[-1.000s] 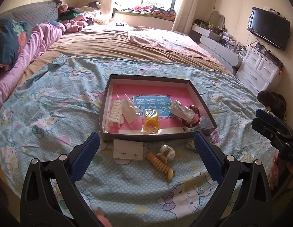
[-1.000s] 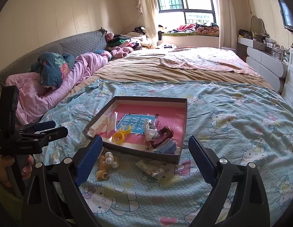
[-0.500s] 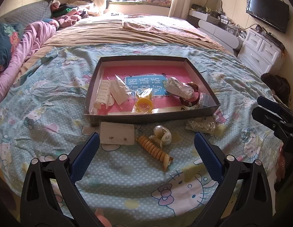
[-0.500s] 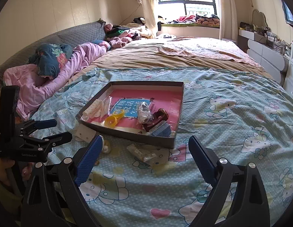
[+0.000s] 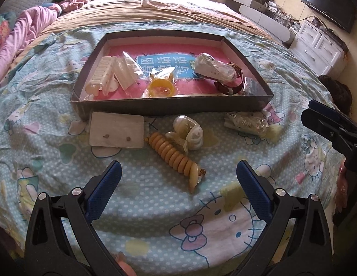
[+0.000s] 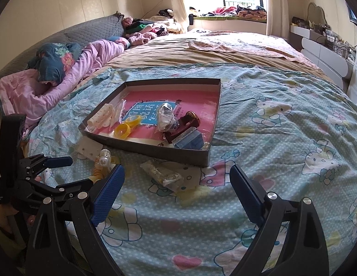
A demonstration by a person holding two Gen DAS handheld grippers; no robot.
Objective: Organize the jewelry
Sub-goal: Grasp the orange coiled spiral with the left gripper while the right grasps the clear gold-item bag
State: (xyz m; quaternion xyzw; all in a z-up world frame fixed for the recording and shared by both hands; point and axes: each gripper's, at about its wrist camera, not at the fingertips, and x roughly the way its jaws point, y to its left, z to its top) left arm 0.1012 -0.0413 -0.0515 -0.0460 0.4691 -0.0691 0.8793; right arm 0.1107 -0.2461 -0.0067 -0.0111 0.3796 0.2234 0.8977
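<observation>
A shallow dark box (image 5: 169, 109) (image 6: 155, 153) with a pink floor lies on the bed and holds a cream hair clip (image 5: 101, 78), a yellow ring (image 5: 161, 87) and a dark red bracelet (image 5: 233, 86). In front of it lie a white earring card (image 5: 117, 130), a tan spiral hair tie (image 5: 176, 157), a pearly clip (image 5: 190, 132) and a clear bag of jewelry (image 5: 247, 122) (image 6: 162, 174). My left gripper (image 5: 178, 177) is open and empty, just short of the spiral tie. My right gripper (image 6: 177, 181) is open and empty, close over the clear bag.
The items lie on a blue Hello Kitty sheet (image 6: 282, 138) near the bed's rounded front edge. Pink bedding and a pillow (image 6: 54, 76) lie at the left. White drawers (image 5: 316, 43) and a TV (image 5: 328, 11) stand at the right.
Both grippers have moved forward and down toward the loose items in front of the box. Both stay open and empty.
</observation>
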